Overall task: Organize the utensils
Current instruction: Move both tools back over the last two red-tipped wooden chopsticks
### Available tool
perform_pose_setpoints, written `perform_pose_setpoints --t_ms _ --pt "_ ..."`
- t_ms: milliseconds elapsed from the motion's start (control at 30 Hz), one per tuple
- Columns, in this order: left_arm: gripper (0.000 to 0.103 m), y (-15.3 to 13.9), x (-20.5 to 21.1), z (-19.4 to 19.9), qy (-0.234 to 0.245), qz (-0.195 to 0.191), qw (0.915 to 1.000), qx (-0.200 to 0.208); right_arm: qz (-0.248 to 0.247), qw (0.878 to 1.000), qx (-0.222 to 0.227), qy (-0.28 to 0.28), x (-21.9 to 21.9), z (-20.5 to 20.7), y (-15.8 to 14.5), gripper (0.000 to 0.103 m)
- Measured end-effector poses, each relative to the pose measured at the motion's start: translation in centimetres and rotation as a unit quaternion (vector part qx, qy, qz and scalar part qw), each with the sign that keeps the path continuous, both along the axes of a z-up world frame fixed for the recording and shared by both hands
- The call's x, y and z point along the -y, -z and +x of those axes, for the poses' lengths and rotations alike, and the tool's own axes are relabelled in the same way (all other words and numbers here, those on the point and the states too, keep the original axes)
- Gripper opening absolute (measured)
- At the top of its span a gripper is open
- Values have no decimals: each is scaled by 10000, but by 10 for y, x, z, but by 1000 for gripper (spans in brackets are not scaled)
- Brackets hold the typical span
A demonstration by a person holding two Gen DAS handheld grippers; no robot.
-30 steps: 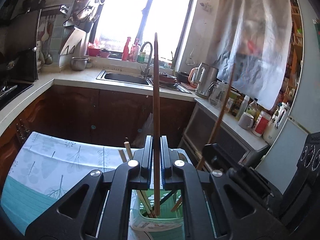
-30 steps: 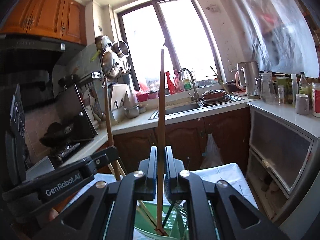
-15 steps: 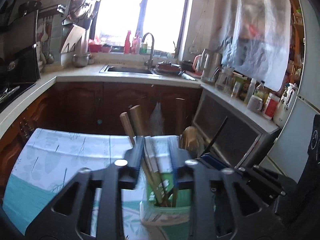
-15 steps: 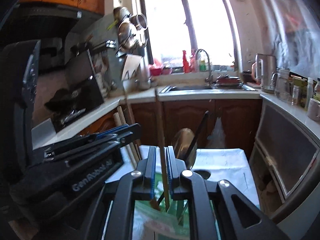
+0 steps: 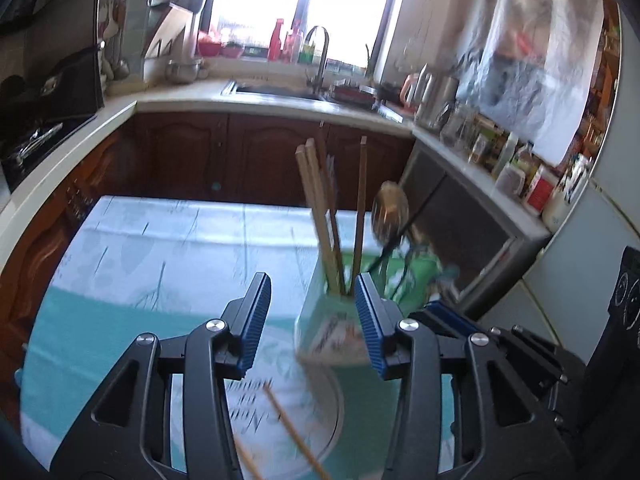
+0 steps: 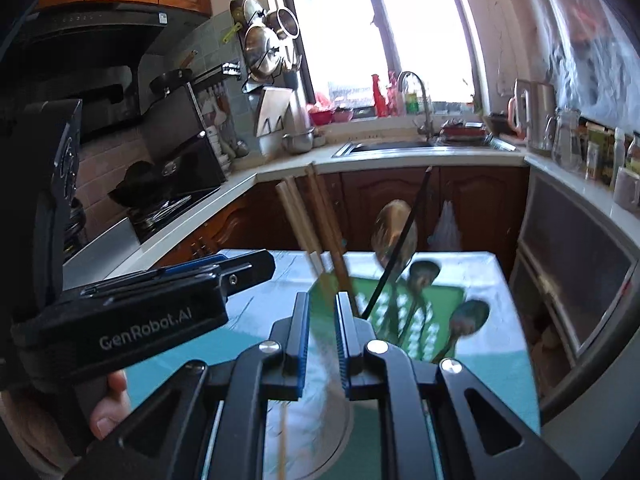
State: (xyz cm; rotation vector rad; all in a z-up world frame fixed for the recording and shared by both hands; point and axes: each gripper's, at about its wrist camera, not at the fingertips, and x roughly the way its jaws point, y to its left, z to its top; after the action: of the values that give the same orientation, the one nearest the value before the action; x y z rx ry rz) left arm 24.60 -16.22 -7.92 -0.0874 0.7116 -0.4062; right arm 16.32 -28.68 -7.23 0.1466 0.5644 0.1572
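A green and white utensil holder [image 5: 344, 320] stands on the table and holds several wooden chopsticks [image 5: 320, 216], a brass ladle [image 5: 390, 212] and a black-handled utensil. It also shows in the right wrist view [image 6: 400, 316]. My left gripper [image 5: 312, 316] is open and empty, just in front of the holder. My right gripper [image 6: 322, 336] has its jaws a narrow gap apart, with a blurred wooden chopstick [image 6: 283, 436] below them. More loose chopsticks [image 5: 292, 436] lie on a round plate [image 5: 316, 412] under the left gripper.
The table carries a light blue and teal cloth [image 5: 160, 248]. Spoons [image 6: 464, 320] lie on a green mat right of the holder. Dark wood cabinets, a sink [image 5: 288, 90] and a crowded counter [image 5: 500, 160] run behind. The left gripper's body [image 6: 132, 320] fills the right wrist view's left.
Both grippers held a chopstick upright over the holder, then let go. The left jaws opened wide, the right opened slightly. Both pulled back and tilted down toward the table.
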Motion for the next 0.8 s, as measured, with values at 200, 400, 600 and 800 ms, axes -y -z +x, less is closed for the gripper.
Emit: perform_pose_setpoints --t_ms 200,400,600,800 --pt "41 8 -23 -38 7 269 9992 -286 -50 9992 -365 -184 -17 -21 5 12" --pt "41 22 -53 -74 -151 439 9976 -514 53 9980 -593 -217 -26 -45 8 12" --pt "41 44 -85 -99 -399 358 9946 -883 -41 9970 -756 -189 -32 -64 17 12" --pt "41 77 -102 -105 -612 254 9868 -1480 -35 9950 -991 -60 -32 -80 34 20"
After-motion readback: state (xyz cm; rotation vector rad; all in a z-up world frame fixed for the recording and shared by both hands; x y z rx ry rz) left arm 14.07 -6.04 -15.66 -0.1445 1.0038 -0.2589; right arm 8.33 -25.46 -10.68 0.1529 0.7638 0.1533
